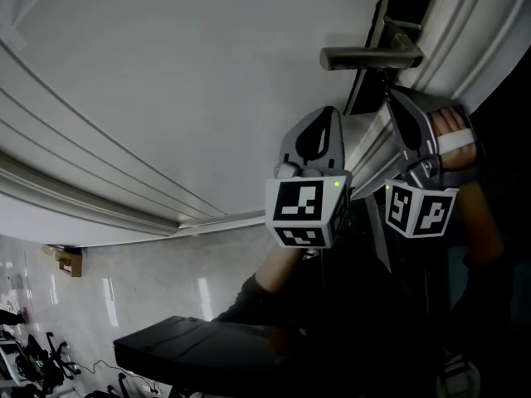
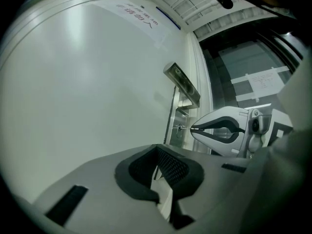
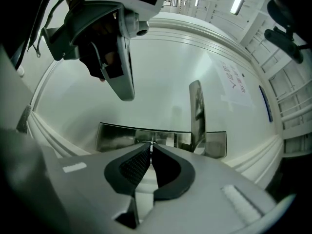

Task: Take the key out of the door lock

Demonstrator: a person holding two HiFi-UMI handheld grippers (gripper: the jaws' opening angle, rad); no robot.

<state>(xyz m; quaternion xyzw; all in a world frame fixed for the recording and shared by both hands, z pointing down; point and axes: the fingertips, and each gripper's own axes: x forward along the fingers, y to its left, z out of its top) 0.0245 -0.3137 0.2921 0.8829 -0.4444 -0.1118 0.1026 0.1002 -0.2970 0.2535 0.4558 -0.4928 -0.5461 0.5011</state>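
R gripper [image 3: 151, 148]: jaws closed, tips pinching key [image 2: 180, 128] in lock plate [image 3: 117, 136] under lever handle [image 1: 371, 57], white door [image 1: 191, 81]. L gripper [image 2: 157, 149]: closed, empty, just beside R, off door.

Door [image 1: 207, 81] is white, panelled | metal handle [image 1: 371, 57] and lock plate [image 3: 117, 136] mounted on it | paper notice [image 2: 141, 19] stuck on | glossy floor [image 1: 166, 276] below

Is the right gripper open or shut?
Shut: the right gripper has its jaws together on a thin silver piece, seemingly the key, against the lock plate.
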